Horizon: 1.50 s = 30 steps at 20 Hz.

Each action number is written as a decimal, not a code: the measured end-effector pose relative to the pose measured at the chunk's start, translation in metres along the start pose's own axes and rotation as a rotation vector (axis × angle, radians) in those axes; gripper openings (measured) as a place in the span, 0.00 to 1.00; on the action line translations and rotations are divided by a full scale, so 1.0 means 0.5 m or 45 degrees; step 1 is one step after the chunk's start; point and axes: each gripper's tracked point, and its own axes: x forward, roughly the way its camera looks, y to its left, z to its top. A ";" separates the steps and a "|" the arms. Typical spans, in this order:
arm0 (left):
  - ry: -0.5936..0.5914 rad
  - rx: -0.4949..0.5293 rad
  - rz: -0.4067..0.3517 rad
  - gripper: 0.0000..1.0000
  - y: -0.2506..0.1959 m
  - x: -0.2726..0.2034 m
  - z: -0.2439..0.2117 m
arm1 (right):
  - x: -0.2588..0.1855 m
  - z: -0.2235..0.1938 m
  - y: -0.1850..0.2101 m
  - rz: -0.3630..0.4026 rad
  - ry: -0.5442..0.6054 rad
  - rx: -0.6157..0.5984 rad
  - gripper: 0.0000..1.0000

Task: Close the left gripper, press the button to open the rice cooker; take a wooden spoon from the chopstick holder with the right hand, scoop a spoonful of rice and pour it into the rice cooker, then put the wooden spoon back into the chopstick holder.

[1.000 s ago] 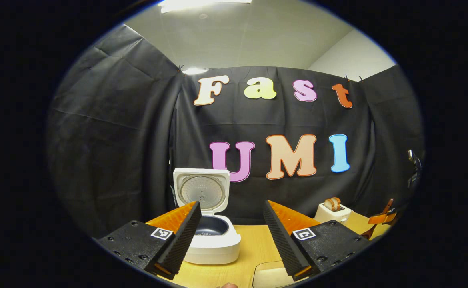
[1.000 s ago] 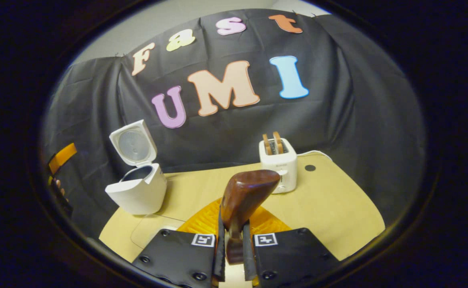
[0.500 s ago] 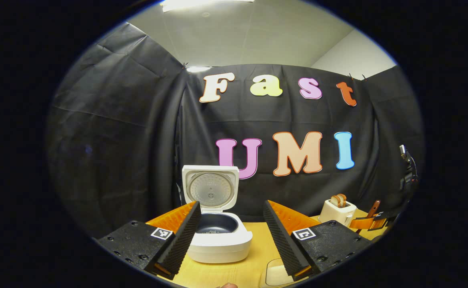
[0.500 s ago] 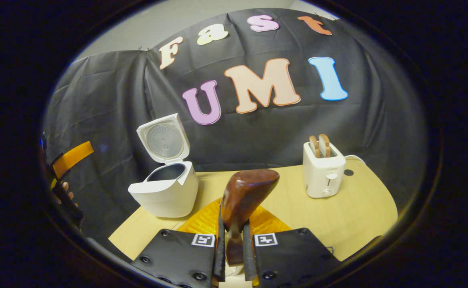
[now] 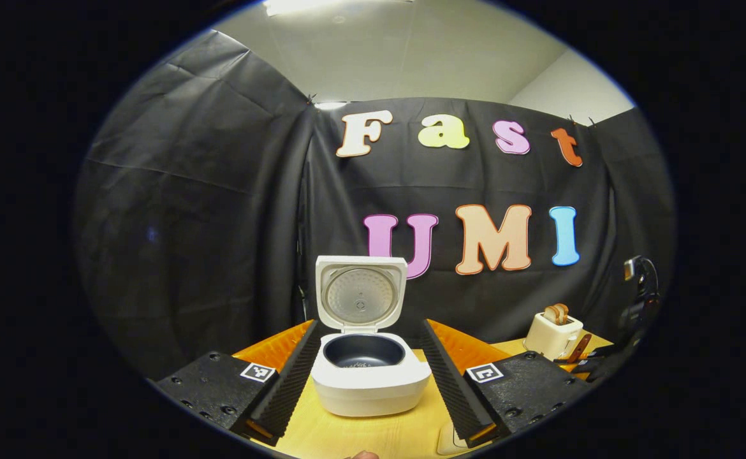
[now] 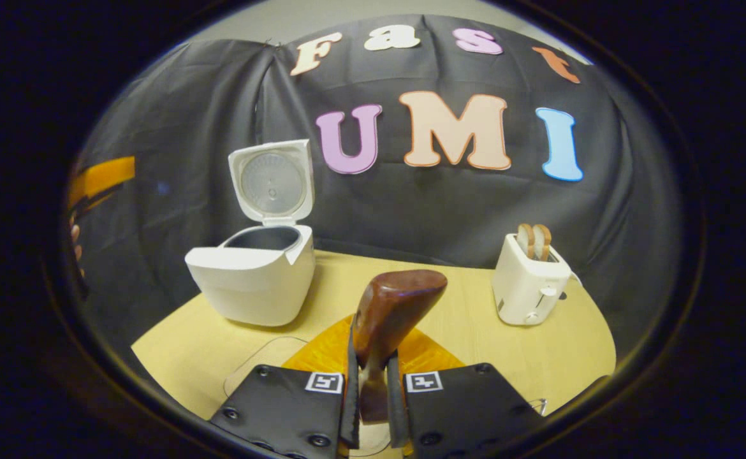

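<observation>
So the rice cooker (image 5: 370, 373) was sitting on the light wood table (image 5: 354, 433) with its lid (image 5: 360, 294) flipped straight up. In the left gripper view it sat dead centre, framed by the left gripper (image 5: 365, 376), whose jaws were spread wide with nothing in them. From that angle you could look right down into the dark inner pot (image 5: 363, 351); there seemed to be a few pale specks at the bottom, but I honestly couldn't tell what they were.

The right gripper view gave a different picture. There the right gripper (image 6: 371, 395) was clamped tight on the handle of the wooden spoon (image 6: 387, 325), both fingers pressing it, with the brown bowl end sticking up and forward above the table. Whether any rice was on it, I couldn't tell, since you saw only its rounded back. The cooker (image 6: 255, 280) was off to the left there, well apart from the spoon, seen more from the side, so the pot's inside was mostly hidden.

A white toaster (image 6: 530, 280) with two bread slices stood on the right of the table; in the left gripper view it was small and far off (image 5: 554, 334). At the left edge of the right gripper view, part of the other gripper and some fingers of the hand (image 6: 77, 237) holding it peeked in.
</observation>
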 end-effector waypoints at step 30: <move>0.030 -0.044 0.075 0.90 0.092 0.023 -0.033 | 0.085 -0.170 0.095 -0.005 0.324 0.612 0.21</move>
